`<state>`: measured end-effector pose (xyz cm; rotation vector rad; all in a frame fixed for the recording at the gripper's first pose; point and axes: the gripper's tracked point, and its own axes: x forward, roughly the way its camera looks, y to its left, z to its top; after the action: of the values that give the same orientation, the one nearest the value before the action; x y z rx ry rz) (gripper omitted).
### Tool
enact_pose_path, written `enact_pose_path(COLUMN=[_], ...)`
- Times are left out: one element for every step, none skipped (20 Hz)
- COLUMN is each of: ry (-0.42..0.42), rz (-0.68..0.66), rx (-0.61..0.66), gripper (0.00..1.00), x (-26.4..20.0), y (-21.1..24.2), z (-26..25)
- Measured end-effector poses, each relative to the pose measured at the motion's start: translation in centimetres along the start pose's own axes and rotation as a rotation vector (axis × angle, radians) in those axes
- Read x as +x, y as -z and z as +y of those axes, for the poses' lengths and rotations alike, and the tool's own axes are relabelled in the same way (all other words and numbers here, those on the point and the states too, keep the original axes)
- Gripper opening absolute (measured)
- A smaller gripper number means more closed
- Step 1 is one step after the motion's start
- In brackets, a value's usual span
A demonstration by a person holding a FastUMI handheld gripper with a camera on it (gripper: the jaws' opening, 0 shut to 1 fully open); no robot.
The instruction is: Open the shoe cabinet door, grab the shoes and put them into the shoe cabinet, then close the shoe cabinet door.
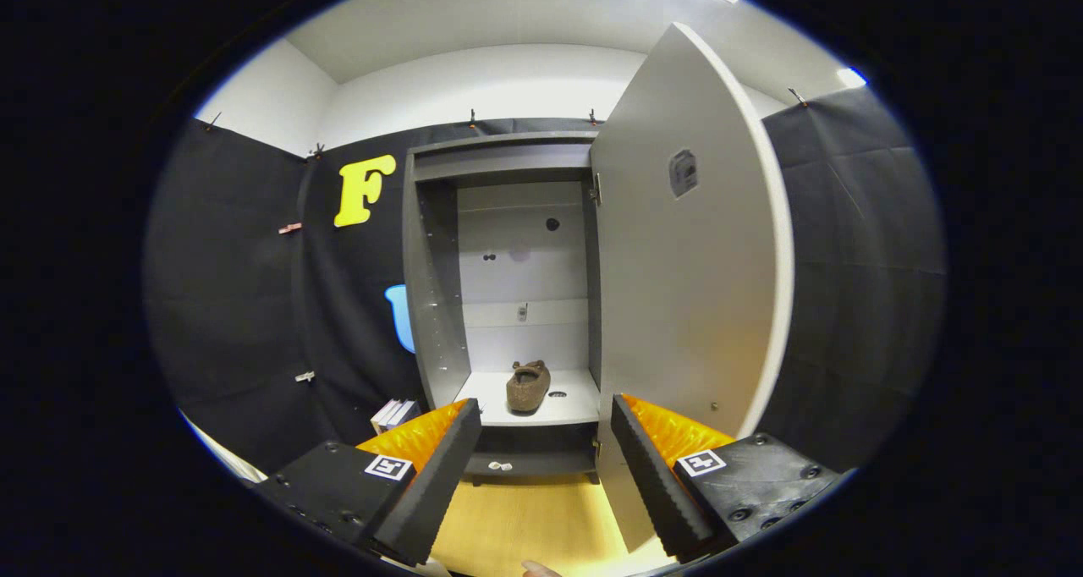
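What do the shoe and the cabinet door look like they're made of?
The shoe looks like brown felt or suede: matte and fuzzy. The cabinet door looks like grey laminated board: smooth, flat, faintly glossy. Neither is certain. The claw is open.

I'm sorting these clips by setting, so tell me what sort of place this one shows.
Likely a staged recording booth, not a lived-in home: black cloth is clipped up as walls around a lone grey shoe cabinet, its door swung open and a brown shoe on its shelf. The open gripper holds nothing.
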<state>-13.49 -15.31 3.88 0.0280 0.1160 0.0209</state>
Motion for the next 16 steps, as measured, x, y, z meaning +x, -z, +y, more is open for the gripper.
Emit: enact_pose_path(ry=[-0.004,-0.011,-0.016,-0.022,-0.022,-0.019,-0.010,-0.002,0.008,0.021,0.030,0.037,0.046,0.051,0.052,0.052], rz=[-0.003,-0.007,-0.014,-0.022,-0.029,-0.034,-0.040,-0.044,-0.043,-0.039,-0.039,-0.041,-0.039,-0.030,-0.016,-0.003], rx=[-0.015,-0.021,-0.018,-0.011,-0.005,0.000,0.002,0.006,0.010,0.014,0.019,0.028,0.041,0.052,0.060,0.063], gripper=[0.98,0.98,0.98,0.98,0.98,0.98,0.98,0.98,0.98,0.98,0.98,0.98,0.98,0.97,0.97,0.97], x=[-0.8,-1.7,-2.7,-3.6,-4.3,-4.9,-5.4,-5.6,-5.9,-6.1,-6.1,-6.2,-6.2,-5.9,-5.5,-5.1], y=[-0.3,-0.4,-0.8,-1.1,-1.2,-1.3,-1.4,-1.3,-1.1,-1.0,-0.9,-0.9,-0.9,-0.6,0.0,0.6], z=[-1.0,-1.9,-2.7,-3.6,-4.7,-5.8,-7.0,-8.0,-9.2,-10.5,-11.7,-13.0,-14.0,-15.1,-15.9,-16.6])
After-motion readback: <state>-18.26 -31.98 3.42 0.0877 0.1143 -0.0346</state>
